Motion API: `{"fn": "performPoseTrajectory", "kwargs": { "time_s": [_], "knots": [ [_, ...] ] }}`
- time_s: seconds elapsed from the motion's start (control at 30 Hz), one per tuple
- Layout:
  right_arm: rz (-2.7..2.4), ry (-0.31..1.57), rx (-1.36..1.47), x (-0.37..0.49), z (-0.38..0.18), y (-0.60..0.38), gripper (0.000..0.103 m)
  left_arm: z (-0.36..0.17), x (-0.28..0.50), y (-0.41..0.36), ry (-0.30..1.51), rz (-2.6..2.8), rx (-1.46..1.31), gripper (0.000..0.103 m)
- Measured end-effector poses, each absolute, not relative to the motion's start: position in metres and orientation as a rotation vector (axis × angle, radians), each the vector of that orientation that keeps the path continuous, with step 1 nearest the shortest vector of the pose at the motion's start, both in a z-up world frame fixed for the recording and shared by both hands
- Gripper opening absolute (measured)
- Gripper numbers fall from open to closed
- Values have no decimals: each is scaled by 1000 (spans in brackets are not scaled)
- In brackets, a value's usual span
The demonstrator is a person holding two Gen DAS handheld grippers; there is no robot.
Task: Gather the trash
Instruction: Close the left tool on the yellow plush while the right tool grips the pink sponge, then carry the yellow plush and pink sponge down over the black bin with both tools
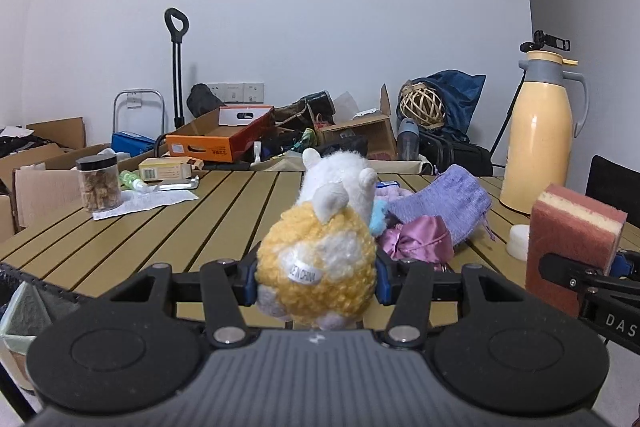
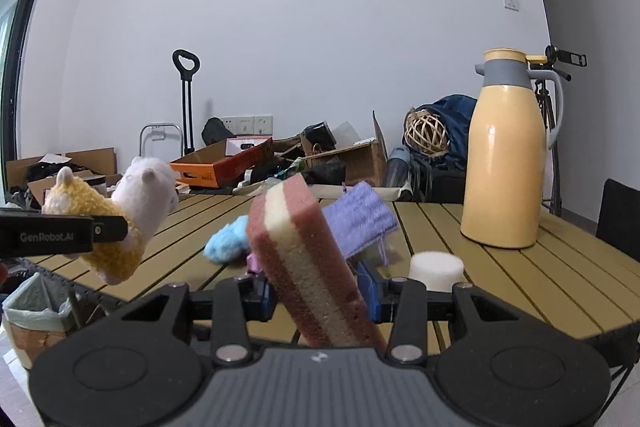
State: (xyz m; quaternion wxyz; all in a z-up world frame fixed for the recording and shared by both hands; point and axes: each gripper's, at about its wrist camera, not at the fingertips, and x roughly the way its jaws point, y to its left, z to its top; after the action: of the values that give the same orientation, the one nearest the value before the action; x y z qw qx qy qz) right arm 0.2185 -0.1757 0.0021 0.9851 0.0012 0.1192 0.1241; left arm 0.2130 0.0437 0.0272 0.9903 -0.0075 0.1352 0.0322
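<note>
Holding two items aloft: left gripper (image 1: 316,281) jaws clamp the plush toy (image 1: 320,259), right gripper (image 2: 320,297) jaws clamp the sponge (image 2: 308,267). Neither binned; cloths (image 1: 436,215) remain on desk (image 1: 180,227).

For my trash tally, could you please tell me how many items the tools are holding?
2: a plush toy clamped in the left tool, and a sponge clamped in the right tool. Neither looks hidden.

Showing, per kind: 1 plush toy (image 1: 316,267), 1 sponge (image 2: 308,267), 1 thermos (image 2: 505,163), 1 purple knit pouch (image 1: 444,205), 1 white foam puck (image 2: 436,270), 1 snack jar (image 1: 99,183), 1 lined bin (image 2: 32,311), 2 grippers: left (image 1: 316,281), right (image 2: 320,297).
</note>
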Motion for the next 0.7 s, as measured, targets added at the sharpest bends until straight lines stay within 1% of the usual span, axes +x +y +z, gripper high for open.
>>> {"fn": "performPoseTrajectory", "kwargs": {
  "time_s": [0.3,0.7],
  "knots": [
    [262,312,5,185,-14,-185,40,15,174,41,289,53,-10,52],
    [248,413,11,156,-36,-195,40,-12,135,38,369,43,18,52]
  ]
}}
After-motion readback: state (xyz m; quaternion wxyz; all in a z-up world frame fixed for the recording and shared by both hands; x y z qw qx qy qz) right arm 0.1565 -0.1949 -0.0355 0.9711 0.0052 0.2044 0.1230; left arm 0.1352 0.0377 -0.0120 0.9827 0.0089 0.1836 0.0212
